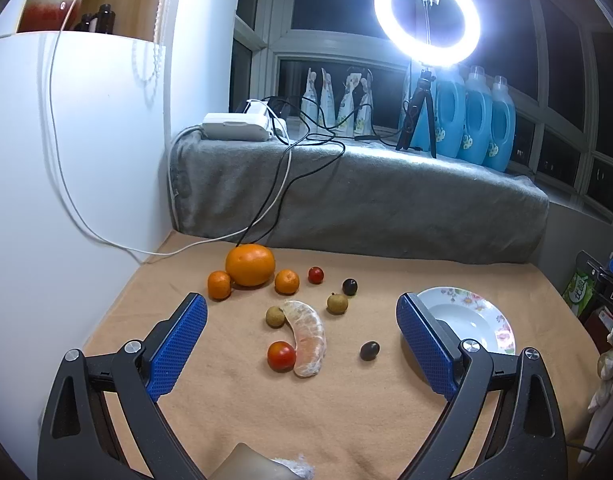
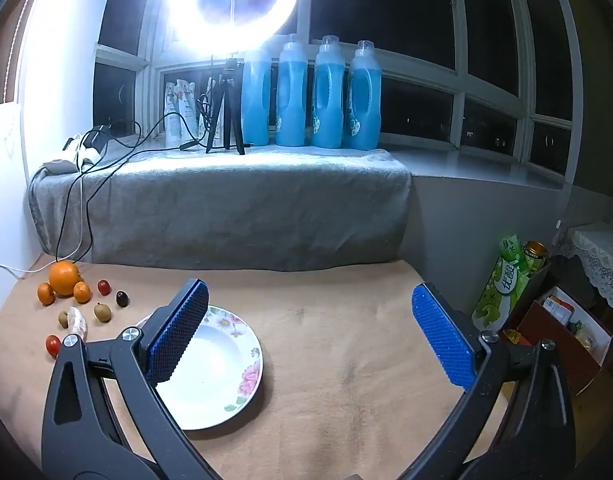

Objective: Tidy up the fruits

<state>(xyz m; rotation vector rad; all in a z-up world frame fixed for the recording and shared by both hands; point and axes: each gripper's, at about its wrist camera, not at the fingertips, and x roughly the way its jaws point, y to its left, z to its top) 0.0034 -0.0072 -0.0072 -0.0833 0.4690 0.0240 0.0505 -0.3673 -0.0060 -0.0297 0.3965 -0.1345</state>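
Fruits lie loose on the tan cloth (image 1: pixel 346 420), all left of the plate (image 1: pixel 486 312), none on it.

Large orange (image 1: pixel 250 265) farthest back, near the grey blanket (image 1: pixel 366 200). Two small oranges flank it: one (image 1: pixel 219 285) touching its left side, one (image 1: pixel 287 281) just beside its right. Red cherry tomato (image 1: pixel 315 275) right of that, then a dark grape (image 1: pixel 349 287) nearer the plate.

Closer row: longan (image 1: pixel 337 303) left of the plate, second longan (image 1: pixel 275 317) touching the upper end of the peeled segment (image 1: pixel 308 338). Segment curved, lying flat. Second tomato (image 1: pixel 281 356) touching the segment's lower left side. Second dark grape (image 1: pixel 369 350) between segment and plate, apart from both.

Plate: white, floral rim, nothing in it.

Left gripper (image 1: pixel 302 344): jaws spread wide, nothing between the pads, hanging above the cloth with the near fruit framed between the fingers.

Right gripper (image 2: pixel 310 336): jaws spread wide, holding nothing. Its left finger (image 2: pixel 178 336) overlaps the plate's left part in view; contact cannot be told.

Behind, on the blanket: ring light (image 1: pixel 426 16) on a tripod, blue bottles (image 2: pixel 310 96), cables.
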